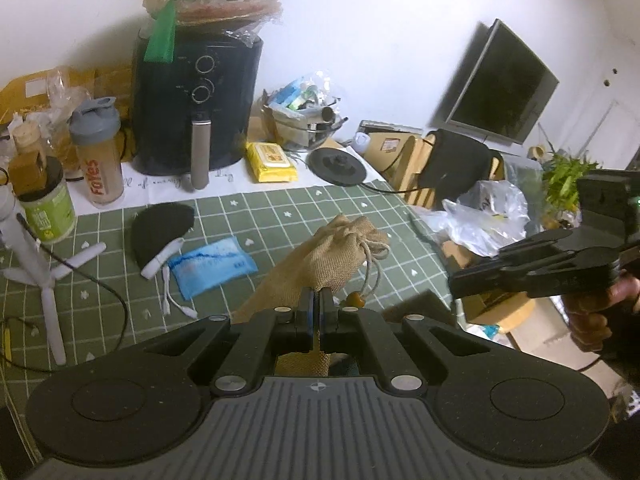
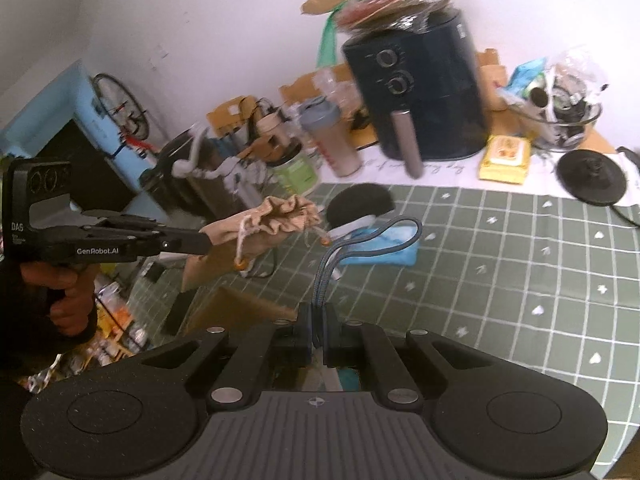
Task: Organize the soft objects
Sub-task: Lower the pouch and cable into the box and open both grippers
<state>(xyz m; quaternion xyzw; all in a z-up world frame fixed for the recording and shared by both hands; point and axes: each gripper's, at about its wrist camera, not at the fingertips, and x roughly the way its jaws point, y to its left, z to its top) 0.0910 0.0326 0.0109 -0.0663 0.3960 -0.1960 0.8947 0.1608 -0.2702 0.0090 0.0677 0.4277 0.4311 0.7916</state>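
1. Left gripper clenched on the burlap pouch, held up off the green checked tablecloth; pouch mouth points toward 1 o'clock, drawstring dangling.
2. Pouch looks light and limp, probably sags; best pinched at the gathered neck, not by the cord.
3. Right gripper pinched on a grey-blue braided cord, loop rising toward 12 o'clock. Springy and thin, likely to slip.
4. Blue cloth and black soft piece lie on the tablecloth at 10 o'clock.
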